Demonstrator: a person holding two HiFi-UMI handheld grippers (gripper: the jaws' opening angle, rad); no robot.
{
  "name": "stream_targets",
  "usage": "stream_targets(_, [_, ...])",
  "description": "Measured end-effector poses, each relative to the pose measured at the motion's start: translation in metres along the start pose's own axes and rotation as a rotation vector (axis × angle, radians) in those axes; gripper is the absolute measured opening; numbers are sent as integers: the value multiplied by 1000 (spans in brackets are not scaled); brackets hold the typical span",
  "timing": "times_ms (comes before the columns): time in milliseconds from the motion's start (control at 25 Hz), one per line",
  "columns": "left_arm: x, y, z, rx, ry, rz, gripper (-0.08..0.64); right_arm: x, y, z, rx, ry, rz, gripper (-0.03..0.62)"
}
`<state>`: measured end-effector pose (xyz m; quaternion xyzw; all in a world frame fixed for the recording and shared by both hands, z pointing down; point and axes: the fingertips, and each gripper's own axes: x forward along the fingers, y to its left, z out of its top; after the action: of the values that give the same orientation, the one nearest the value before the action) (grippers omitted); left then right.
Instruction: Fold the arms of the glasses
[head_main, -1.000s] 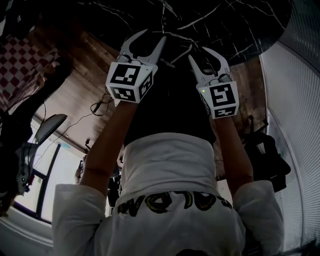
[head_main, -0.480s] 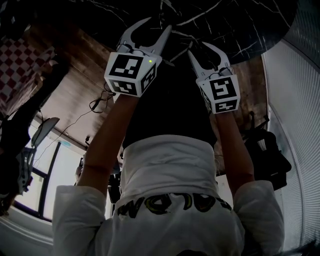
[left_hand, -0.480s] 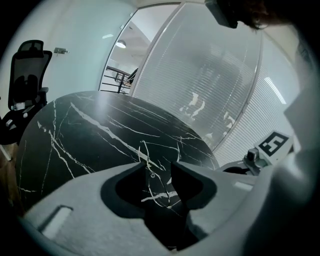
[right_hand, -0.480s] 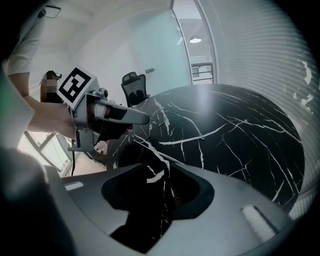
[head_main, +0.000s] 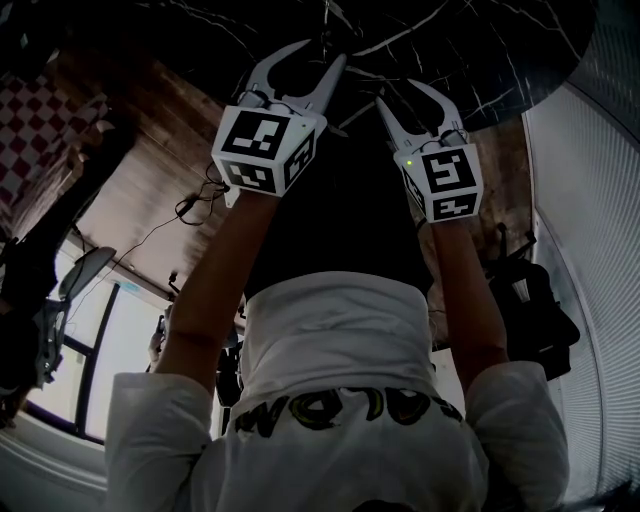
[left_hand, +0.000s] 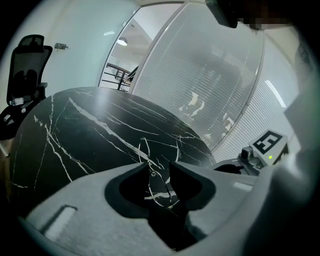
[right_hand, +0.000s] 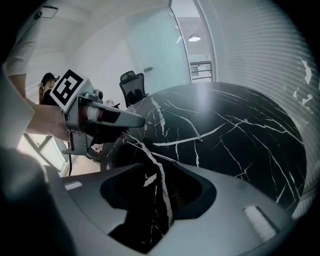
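Jaws on the left gripper (left_hand: 158, 164) stand a little apart, a narrow gap between the tips, and showing through that gap are the thin wire-rimmed glasses (left_hand: 159, 189), lying on the round black marble table with white veins (left_hand: 75, 135); whether either tip touches the frame, I cannot tell. Over to the right gripper (right_hand: 158, 165): its jaws are spread too, with only the veined tabletop (right_hand: 240, 125) showing between them. From the head view, both grippers are up in the top half of the frame, the left gripper (head_main: 322, 50) at centre-left and the right gripper (head_main: 395, 93) just beside it, each pointing at the dark tabletop (head_main: 480, 50). The glasses are too faint to pick out from up there. A black office chair (left_hand: 25, 60) sits at the upper left of the left gripper view.
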<state>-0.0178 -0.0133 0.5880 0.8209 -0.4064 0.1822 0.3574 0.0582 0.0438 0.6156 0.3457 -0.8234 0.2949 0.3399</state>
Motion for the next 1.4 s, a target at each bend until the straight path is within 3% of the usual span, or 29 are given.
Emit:
stream_targets(240, [2,-6,-4,4,21,-30,135,3,-3,8,6,-12,-3,186])
stream_targets(1400, [8,-41,-19,-72,74,-166,135,21,10,37,-190,-33,27,215])
